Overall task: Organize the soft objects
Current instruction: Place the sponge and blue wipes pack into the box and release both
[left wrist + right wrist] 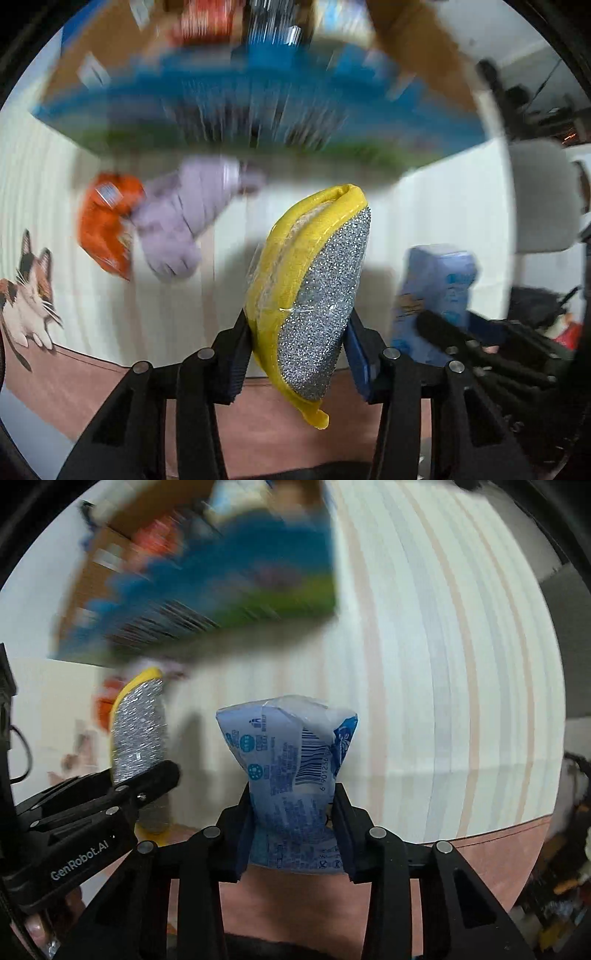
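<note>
Item 1. Left tongs [295, 354]: closed on a scouring sponge [314, 291], yellow cloth on one face and silver glitter mesh on the other, wrapped in clear film. The sponge stands on edge between the pads, gripped low on its body, most of it sticking forward and a yellow tail hanging below. It is held in the air above the worktop [92, 258].

Item 2. Right tongs [293, 834]: closed on a blue tissue pack [291, 768], barcode side facing the camera. The pack is squeezed to a waist at the pads and flares above. It is also held in the air, just beside the left tongs.

Item 3. Blue box [258, 107]: blurred, at the far side of the striped cloth, open top apparently towards the tongs; contents cannot be made out. Judged to be the place where the soft things go.

Item 4. Lying on the worktop, not yet collected: a lilac glove [184, 221] touching an orange packet [107, 221], both in front of the box.

Handling note. Both loads are soft and yield under grip, so keep the squeeze steady during carrying. Bring one pair of tongs over the box at a time, to avoid knocking the other. Lower each load past the rim before letting go. The film on the sponge looks slippery; avoid swinging it.
</note>
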`<action>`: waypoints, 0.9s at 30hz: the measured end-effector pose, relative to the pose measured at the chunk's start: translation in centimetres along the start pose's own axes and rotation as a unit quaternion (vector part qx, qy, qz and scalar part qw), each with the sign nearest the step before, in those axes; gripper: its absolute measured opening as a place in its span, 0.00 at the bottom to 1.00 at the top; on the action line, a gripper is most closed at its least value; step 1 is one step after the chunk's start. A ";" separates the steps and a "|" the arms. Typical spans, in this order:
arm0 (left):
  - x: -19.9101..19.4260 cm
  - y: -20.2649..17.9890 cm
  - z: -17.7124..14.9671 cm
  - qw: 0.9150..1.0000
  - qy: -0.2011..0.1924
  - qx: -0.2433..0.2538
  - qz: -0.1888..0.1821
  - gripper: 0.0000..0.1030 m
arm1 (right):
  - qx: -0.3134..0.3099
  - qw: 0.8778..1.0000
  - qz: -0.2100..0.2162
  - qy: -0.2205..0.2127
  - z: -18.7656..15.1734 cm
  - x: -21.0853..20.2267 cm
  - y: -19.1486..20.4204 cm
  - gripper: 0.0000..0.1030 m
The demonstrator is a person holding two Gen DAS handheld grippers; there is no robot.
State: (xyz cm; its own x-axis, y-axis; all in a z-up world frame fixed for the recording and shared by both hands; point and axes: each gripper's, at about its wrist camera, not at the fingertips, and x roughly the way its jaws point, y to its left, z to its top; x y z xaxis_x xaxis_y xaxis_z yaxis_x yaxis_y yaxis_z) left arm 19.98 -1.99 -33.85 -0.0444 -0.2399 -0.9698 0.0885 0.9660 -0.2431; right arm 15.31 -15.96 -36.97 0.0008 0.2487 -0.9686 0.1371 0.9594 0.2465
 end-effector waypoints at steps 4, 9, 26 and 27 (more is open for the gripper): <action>-6.7 -1.4 2.5 0.998 -0.047 0.015 -0.026 0.42 | -0.026 0.998 0.025 -0.059 2.8 -7.2 2.3 0.39; -9.7 -0.2 10.1 0.997 -0.070 0.024 0.009 0.42 | -0.054 0.994 -0.024 -0.095 11.9 -11.4 4.3 0.39; 2.8 4.2 21.9 0.995 0.090 -0.019 0.030 0.47 | -0.017 0.991 -0.135 0.021 21.4 -0.3 3.2 0.50; 3.1 4.2 21.9 0.995 0.095 -0.017 0.022 0.51 | -0.018 0.991 -0.132 0.023 21.5 -0.2 3.3 0.53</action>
State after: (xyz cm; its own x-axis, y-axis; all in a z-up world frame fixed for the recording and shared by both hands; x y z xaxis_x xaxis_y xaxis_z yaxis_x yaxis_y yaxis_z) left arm 42.00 -0.82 -38.30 -0.2286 -0.1785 -0.9570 0.0604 0.9785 -0.1970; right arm 37.04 -15.69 -36.67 -0.0752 -0.0072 -0.9971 0.0908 0.9958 -0.0141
